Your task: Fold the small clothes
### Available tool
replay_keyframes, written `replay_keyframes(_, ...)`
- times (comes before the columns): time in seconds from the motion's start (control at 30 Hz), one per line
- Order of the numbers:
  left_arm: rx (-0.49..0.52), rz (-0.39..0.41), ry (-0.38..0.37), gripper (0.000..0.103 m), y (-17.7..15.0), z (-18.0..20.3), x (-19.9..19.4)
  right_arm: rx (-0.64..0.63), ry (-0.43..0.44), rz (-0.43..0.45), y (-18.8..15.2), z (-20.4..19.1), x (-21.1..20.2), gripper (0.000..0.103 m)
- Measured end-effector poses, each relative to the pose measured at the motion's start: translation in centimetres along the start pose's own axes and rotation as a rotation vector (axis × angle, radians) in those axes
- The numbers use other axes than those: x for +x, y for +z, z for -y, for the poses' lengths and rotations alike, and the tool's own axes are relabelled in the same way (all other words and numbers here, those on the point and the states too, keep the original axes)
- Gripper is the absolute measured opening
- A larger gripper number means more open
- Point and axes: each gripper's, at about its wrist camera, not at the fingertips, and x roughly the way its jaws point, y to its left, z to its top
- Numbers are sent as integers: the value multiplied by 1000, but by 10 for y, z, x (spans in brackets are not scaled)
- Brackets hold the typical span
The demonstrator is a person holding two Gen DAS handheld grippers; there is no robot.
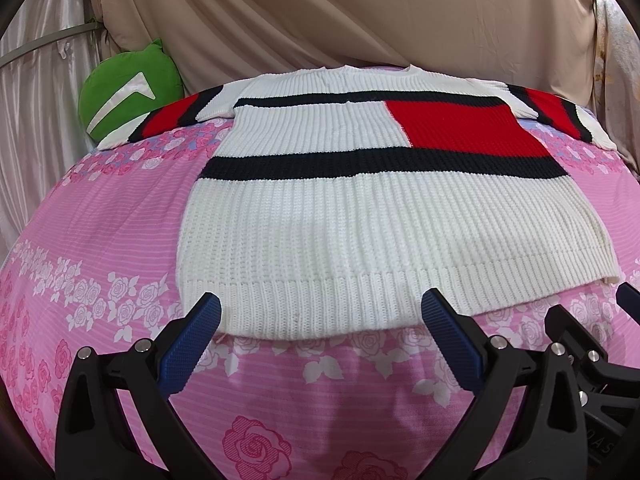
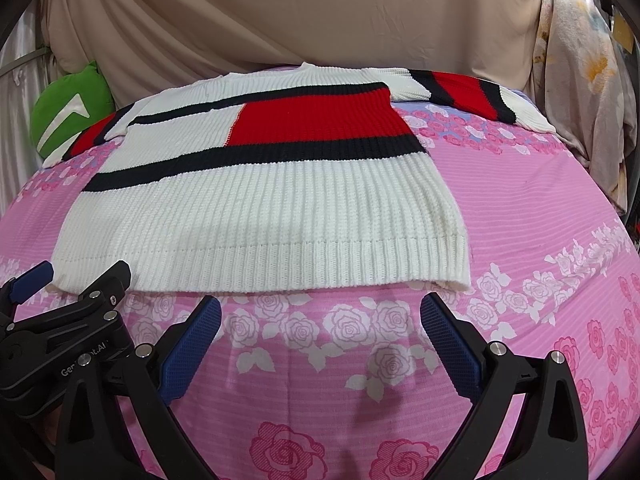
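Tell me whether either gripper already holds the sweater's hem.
No: the left gripper and right gripper gape open short of the sweater.

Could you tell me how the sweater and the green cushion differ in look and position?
The sweater is white ribbed knit with navy stripes and a red block; the green cushion is smooth green with a white chevron. The sweater lies flat mid-bed; the cushion sits propped at the far left corner. Both rest on the pink floral sheet.

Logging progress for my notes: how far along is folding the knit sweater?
Done: the white ribbed knit sweater with red and navy blocks lies flat, sleeves spread, on the pink rose-print bedsheet. In hand: nothing; the left gripper and right gripper are open near its hem. Left: every fold.
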Motion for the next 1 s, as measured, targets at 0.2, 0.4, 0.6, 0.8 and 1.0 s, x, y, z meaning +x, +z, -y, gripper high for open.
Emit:
replay_keyframes(0.2,0,-1,0,98,0,0,0,0,0,-1,-1,0,0,98)
replay_keyframes(0.4,1,-2,0,98,0,0,0,0,1,-2,0,0,0,98)
replay_keyframes(0.6,2,-4,1,98,-2,-1,1,0,1,-4,0,0,1,98)
replay_keyframes(0.8,4,-7,3,98,-6,-3,1,0,2,-6,-2,0,2,98)
replay_keyframes(1.0,3,-7,1,98,-5,-3,1,1,7,-8,-3,0,3,98)
